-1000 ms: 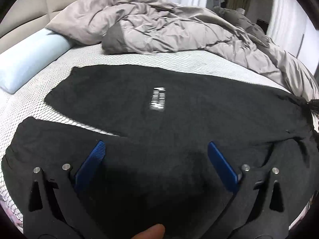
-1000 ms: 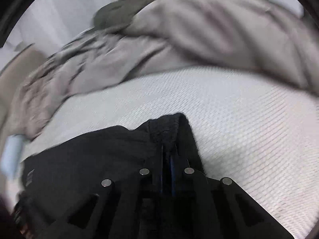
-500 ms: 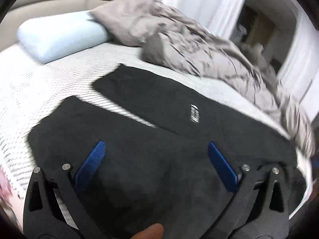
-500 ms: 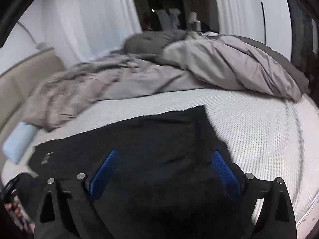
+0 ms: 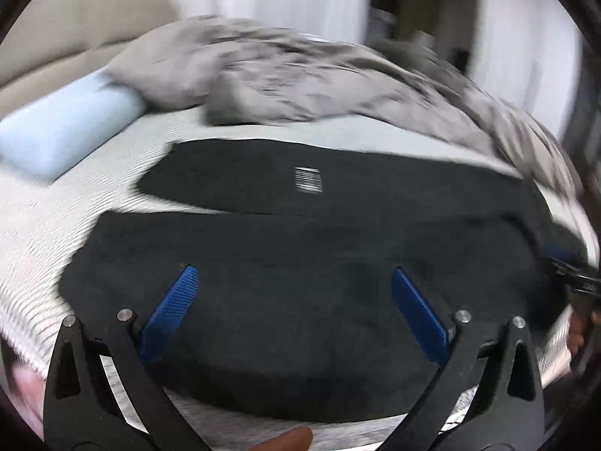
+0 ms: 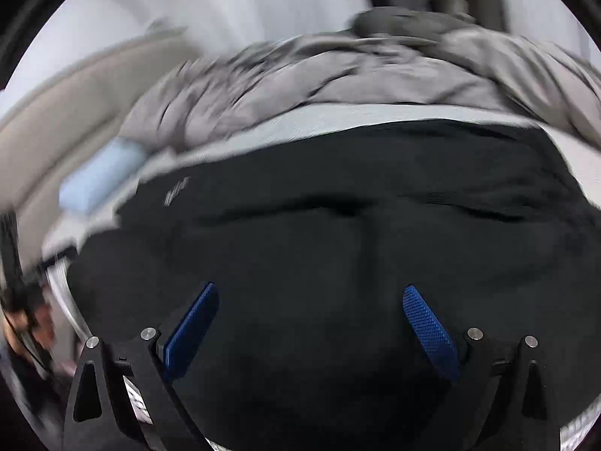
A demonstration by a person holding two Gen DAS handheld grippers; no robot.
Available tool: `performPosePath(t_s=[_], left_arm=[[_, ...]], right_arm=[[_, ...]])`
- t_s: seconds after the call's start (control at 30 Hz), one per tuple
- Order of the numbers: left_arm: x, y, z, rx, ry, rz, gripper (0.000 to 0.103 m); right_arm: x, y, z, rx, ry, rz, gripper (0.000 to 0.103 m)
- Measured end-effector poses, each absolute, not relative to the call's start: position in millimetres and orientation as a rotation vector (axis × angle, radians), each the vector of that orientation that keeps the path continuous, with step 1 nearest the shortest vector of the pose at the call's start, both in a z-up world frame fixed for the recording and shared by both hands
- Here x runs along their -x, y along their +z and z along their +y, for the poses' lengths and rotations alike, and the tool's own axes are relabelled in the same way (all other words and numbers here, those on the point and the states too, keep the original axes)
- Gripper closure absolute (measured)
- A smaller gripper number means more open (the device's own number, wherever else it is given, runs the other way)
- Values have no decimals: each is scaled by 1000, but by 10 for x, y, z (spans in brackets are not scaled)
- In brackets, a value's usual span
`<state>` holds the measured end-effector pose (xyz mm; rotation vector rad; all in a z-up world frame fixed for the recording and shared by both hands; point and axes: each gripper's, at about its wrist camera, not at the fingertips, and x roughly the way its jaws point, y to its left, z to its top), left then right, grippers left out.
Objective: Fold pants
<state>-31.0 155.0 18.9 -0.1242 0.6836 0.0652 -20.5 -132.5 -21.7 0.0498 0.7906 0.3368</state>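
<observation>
Bed (image 5: 263,139): covered by a white textured sheet, carrying everything else.
Duvet (image 5: 300,75): grey, crumpled in a heap along the far side of the bed, beyond the pants.
Black pants (image 5: 300,282): spread flat on the sheet, both legs side by side toward the left, a small white logo (image 5: 308,179) on the far leg.
Pillow (image 5: 64,127): pale blue, at the far left by the beige headboard (image 5: 75,22), apart from the pants.
Left gripper (image 5: 293,274): above the near leg, blue fingers (image 5: 171,312) spread wide, nothing between them.
Right gripper (image 6: 311,293): over the black fabric, blue fingers (image 6: 430,325) spread wide, gripping nothing.
Fingertip (image 5: 289,441): at the bottom edge of the left wrist view.
</observation>
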Motion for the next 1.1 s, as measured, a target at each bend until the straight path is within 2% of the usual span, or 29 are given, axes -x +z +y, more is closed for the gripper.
performPosePath(t_s=[0.13,0.23,0.33,0.47,0.6,0.7,0.77,0.83,1.0,1.1], left_arm=[[113,2,1017,73,-79,752,1],[-34,-281,656,61,-211,893,1],[53,-372,617,-33,-163,889,1],[190,-391,889,4,-136,881,1],[365,-347,1167,22,-122,861,1],[324,-226,1084,0,-124,839,1],[239,-140,921,-3,-164,827,1],[108,-64,638,-4,-215,818,1],[-306,-3,69,21,-302,853,1],[-552,-178,-10,43,-229,918,1]], right_arm=[[171,-482,-736,137,410,823,3],[129,-654,-662,172,408,876,3],[201,-608,-930,217,326,848,4],[314,-621,-1603,362,-42,760,4],[379,-631,-2574,51,-157,845,4],[419,-475,-2769,-89,-175,799,5],[423,-285,-2677,-265,-20,694,5],[326,-236,-2447,-303,91,702,5],[-108,-263,-1449,-20,228,770,5],[-337,-441,-1103,99,252,843,5]])
